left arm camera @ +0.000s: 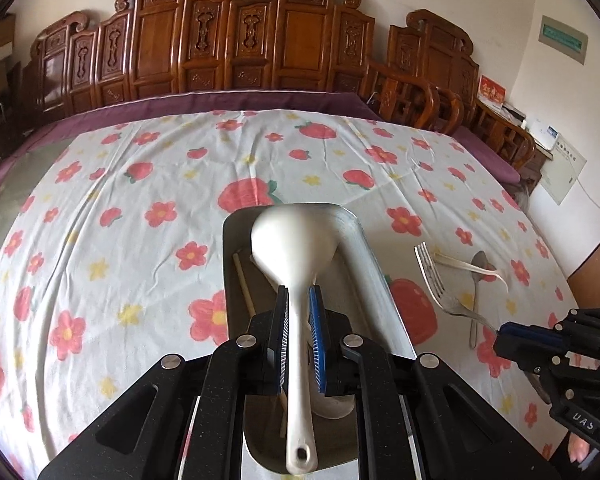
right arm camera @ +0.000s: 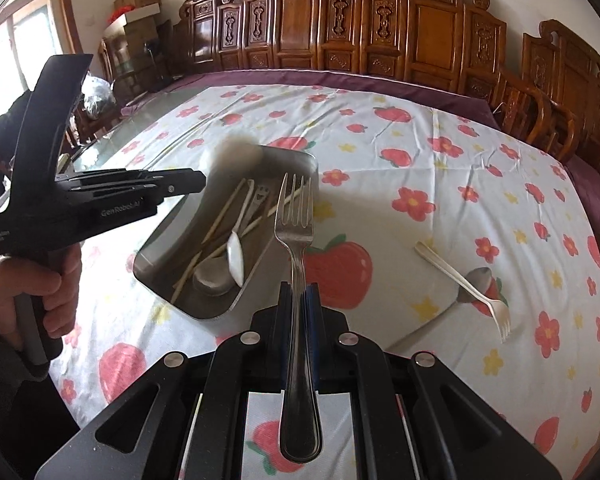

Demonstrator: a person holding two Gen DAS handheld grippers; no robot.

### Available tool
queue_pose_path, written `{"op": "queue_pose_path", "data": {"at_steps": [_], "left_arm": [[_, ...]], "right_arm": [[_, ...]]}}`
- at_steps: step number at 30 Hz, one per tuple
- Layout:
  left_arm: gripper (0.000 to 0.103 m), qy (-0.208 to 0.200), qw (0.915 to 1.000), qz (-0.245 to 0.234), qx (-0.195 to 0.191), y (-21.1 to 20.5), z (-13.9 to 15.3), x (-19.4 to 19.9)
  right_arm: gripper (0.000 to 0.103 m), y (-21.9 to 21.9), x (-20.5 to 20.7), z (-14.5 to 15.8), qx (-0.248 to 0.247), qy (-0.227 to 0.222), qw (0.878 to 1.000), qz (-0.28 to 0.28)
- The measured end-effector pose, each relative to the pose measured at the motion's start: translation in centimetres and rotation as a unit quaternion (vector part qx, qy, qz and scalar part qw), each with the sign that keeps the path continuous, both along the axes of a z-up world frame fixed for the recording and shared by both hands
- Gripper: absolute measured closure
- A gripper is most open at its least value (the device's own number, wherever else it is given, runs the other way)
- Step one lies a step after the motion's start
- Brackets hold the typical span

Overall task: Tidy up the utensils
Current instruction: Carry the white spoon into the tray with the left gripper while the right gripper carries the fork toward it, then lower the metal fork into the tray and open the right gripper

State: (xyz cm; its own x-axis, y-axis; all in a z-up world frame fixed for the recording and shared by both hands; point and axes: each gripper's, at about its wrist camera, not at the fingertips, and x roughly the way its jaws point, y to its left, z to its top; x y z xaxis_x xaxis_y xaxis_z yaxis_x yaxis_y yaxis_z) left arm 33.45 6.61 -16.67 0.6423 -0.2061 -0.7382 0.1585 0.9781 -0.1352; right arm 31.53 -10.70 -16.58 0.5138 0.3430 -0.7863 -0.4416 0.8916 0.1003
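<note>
While left gripper (left arm camera: 299, 312) clamps a glossy white rice paddle (left arm camera: 296, 264) mid-frame, right gripper (right arm camera: 299, 292) pinches a steel fork (right arm camera: 296, 240) (metal tray (right arm camera: 236, 300) beneath).

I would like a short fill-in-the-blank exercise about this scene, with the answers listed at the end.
1. The left gripper has its fingers closed on a white ____.
2. The right gripper holds a metal ____ with its tines pointing away from the camera.
3. Several chopsticks already lie inside the metal ____.
4. On the cloth, a pale plastic fork lies across a metal ____.

Missing words: ladle; fork; tray; spoon
</note>
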Motion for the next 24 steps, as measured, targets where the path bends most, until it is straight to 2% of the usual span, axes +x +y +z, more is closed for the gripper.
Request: {"op": "queue_pose_path", "data": {"at_steps": [2,6,13,16,24], "left_arm": [[0.092,0.000,1.0000,0.002,-0.004,0.3,0.1,-0.1],[0.081,-0.009,0.9999,0.007,0.003,0.7,0.6,-0.3],[0.079,-0.022,0.9987,0.016,0.043,1.8,1.0,-0.9],[0.072,-0.024,0.9984,0.022,0.047,2.6,1.2,-1.0],[0.071,-0.026,0.9974,0.050,0.045,5.1,1.8,-0.6]], "right_arm": [[0.094,0.5,0.1,0.1,0.000,0.000,1.000,0.002],[0.094,1.6,0.3,0.3,-0.004,-0.002,1.000,0.009],[0.094,3.8,2.1,0.6,0.012,0.001,1.000,0.010],[0.094,4.8,3.0,0.4,0.018,0.007,1.000,0.011],[0.094,7.5,5.3,-0.4,0.027,0.022,0.999,0.013]]}}
